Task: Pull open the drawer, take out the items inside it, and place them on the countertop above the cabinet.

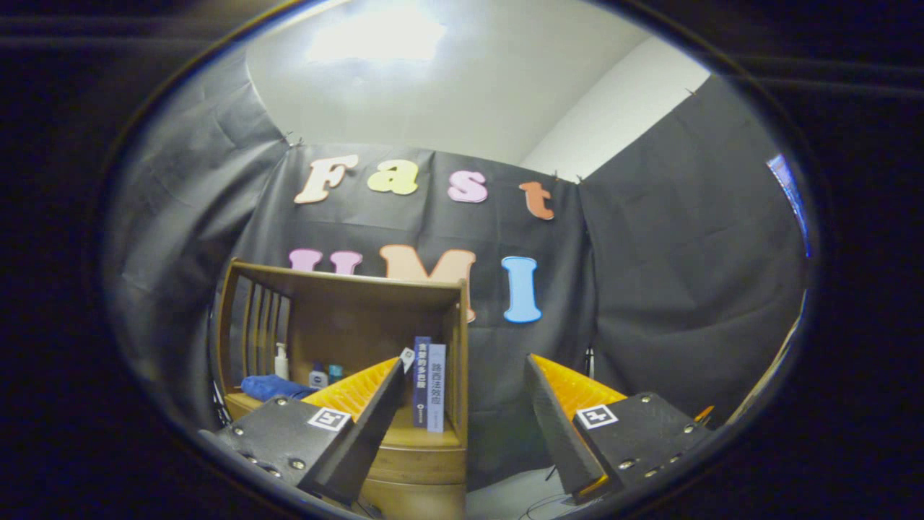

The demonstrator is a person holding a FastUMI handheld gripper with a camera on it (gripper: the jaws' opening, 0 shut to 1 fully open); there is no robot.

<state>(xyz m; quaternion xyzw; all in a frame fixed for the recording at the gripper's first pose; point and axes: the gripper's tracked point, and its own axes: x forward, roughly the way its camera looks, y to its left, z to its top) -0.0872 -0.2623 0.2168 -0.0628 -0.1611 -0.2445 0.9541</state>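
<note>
The tool (462, 426) hangs with fingers spread, gripping nothing, short of the wooden cabinet (426, 455). On its bench (411, 438) stand two books (430, 386), bottles and a blue cloth (274, 388). The drawer front sits below, apparently closed; whether emptied, I cannot tell.

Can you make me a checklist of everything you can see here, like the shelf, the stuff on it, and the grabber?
Surface: wooden countertop of the cabinet, under a slatted wooden shelf frame.
Job's things: drawer front below the countertop looks closed; items inside are hidden.
Clutter: two upright books, a folded blue cloth, a white pump bottle and small containers on the countertop.
Grippers: gripper open, fingers apart, holding nothing, ahead of the cabinet.
Cables: a thin cable on the floor.
Surroundings: black cloth wall, white ceiling.
</note>
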